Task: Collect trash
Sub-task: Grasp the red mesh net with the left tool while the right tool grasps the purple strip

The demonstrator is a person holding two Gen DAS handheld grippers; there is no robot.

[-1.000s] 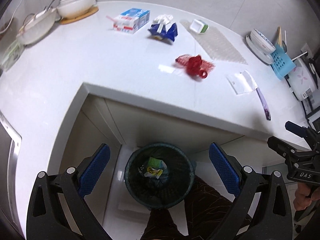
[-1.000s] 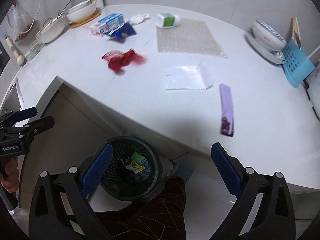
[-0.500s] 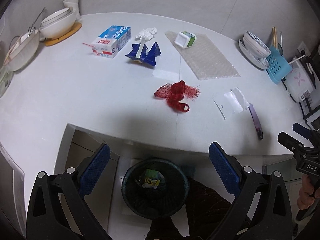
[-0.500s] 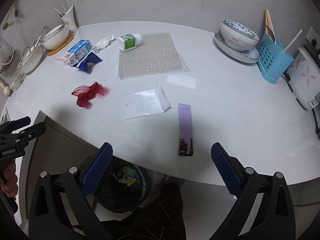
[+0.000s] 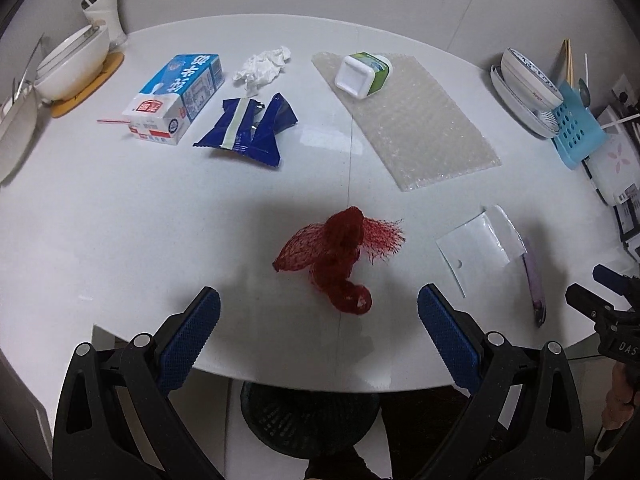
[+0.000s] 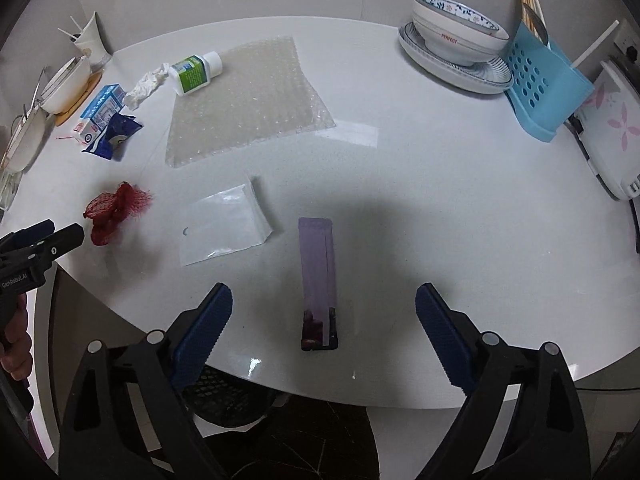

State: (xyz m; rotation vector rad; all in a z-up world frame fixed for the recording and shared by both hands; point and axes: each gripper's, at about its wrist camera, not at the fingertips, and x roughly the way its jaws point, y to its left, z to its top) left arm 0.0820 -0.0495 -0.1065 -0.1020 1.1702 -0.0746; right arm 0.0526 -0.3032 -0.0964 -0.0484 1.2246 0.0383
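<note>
My left gripper (image 5: pixel 318 320) hangs open above the white table's near edge, with the red mesh net (image 5: pixel 340 256) lying on the table just ahead, between its fingers' line. My right gripper (image 6: pixel 324 316) is wide and its jaws are closing; the purple wrapper (image 6: pixel 318 276) lies flat on the table between them, untouched by the pads. A clear plastic bag (image 6: pixel 226 224) lies left of that wrapper. The dark mesh trash bin (image 5: pixel 308 420) stands on the floor, partly hidden under the table edge.
Farther back lie a milk carton (image 5: pixel 180 92), a blue wrapper (image 5: pixel 250 128), a crumpled tissue (image 5: pixel 264 66), and a green bottle (image 5: pixel 366 74) on bubble wrap (image 5: pixel 408 120). Bowls (image 6: pixel 456 36), a blue rack (image 6: pixel 540 80) and a cup (image 5: pixel 104 8) line the table's edges.
Both grippers have moved from above the bin to above the table; the bin has slipped under the table edge. The right jaws stand slightly narrower.
</note>
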